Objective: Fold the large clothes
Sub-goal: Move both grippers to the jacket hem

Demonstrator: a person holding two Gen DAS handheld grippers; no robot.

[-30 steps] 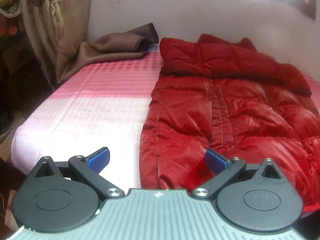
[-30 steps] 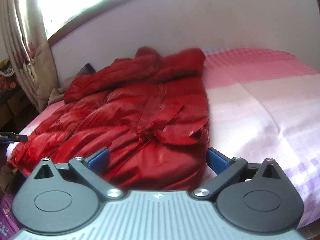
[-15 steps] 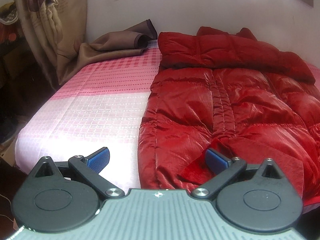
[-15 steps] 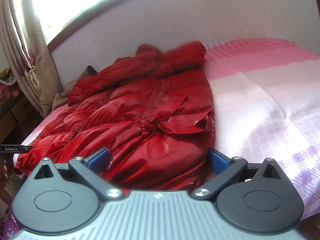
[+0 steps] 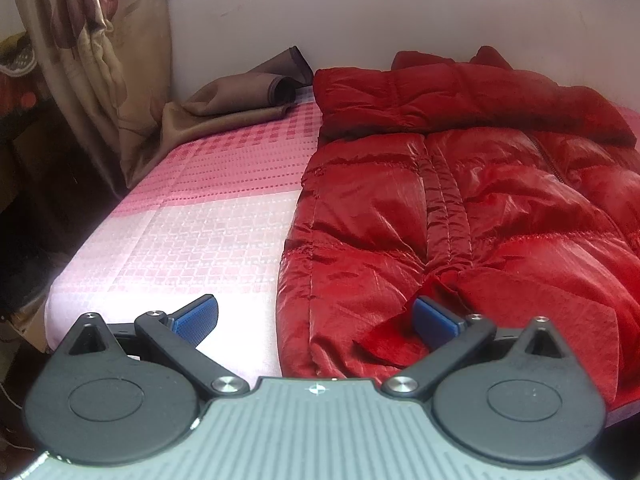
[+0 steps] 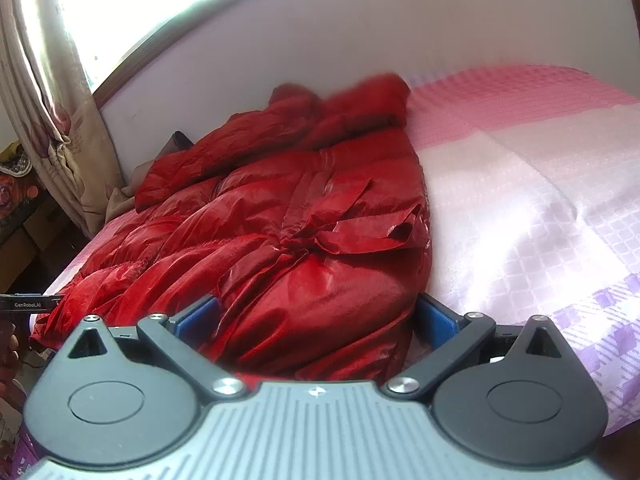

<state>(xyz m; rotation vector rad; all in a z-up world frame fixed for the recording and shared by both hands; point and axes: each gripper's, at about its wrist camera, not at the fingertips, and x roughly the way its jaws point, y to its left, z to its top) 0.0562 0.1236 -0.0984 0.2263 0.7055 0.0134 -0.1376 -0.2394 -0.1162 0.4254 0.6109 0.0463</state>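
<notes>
A shiny red puffer jacket [image 5: 460, 208] lies spread on the pink and white bed [image 5: 208, 216], its sleeve folded across the top near the wall. My left gripper [image 5: 316, 320] is open at the jacket's near left hem corner, with the hem between the blue pads. In the right wrist view the jacket [image 6: 304, 224] fills the middle. My right gripper [image 6: 316, 316] is open, its pads on either side of the jacket's near right hem. Neither gripper holds the cloth.
A brown cloth [image 5: 240, 96] lies bunched at the bed's far left corner by the wall. A patterned curtain [image 5: 96, 52] hangs at the left. The bed edge [image 5: 60, 292] drops to a dark floor. Bare bedspread [image 6: 540, 208] lies right of the jacket.
Both grippers have moved forward toward the jacket's near hem. The jacket looks larger and closer in both views. Both grippers stay open.
</notes>
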